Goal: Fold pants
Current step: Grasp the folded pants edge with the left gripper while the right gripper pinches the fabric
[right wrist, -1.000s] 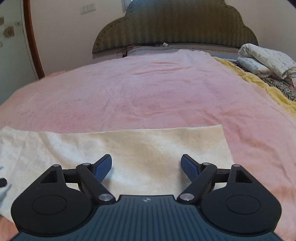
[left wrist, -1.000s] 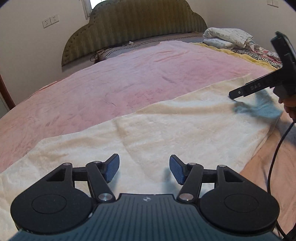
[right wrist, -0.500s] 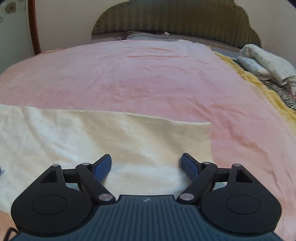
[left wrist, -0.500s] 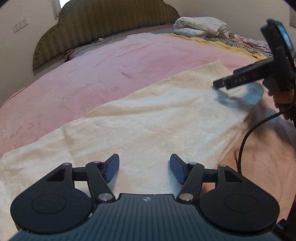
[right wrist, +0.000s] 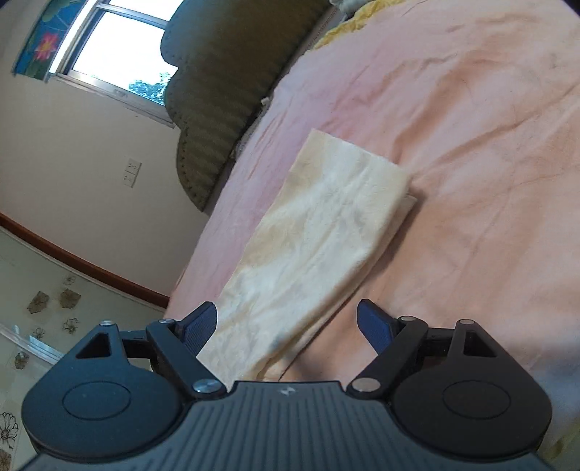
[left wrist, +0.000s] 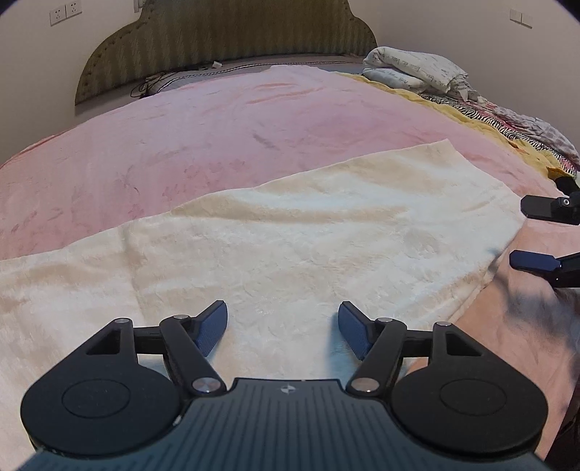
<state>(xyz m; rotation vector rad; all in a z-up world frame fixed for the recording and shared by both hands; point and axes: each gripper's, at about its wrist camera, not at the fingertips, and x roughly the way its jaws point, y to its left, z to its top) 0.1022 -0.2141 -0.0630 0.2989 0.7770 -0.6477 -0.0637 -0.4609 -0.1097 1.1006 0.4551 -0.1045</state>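
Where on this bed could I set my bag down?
The broad stretch of pink blanket between the cream pants and the headboard is bare. The far right edge is crowded: a folded quilt and striped bedding. Both open grippers hover at the pants.

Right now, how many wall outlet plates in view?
3. Two side by side, left of the headboard, in the left wrist view: and. One double plate in the right wrist view, possibly the same pair. Others may be hidden.
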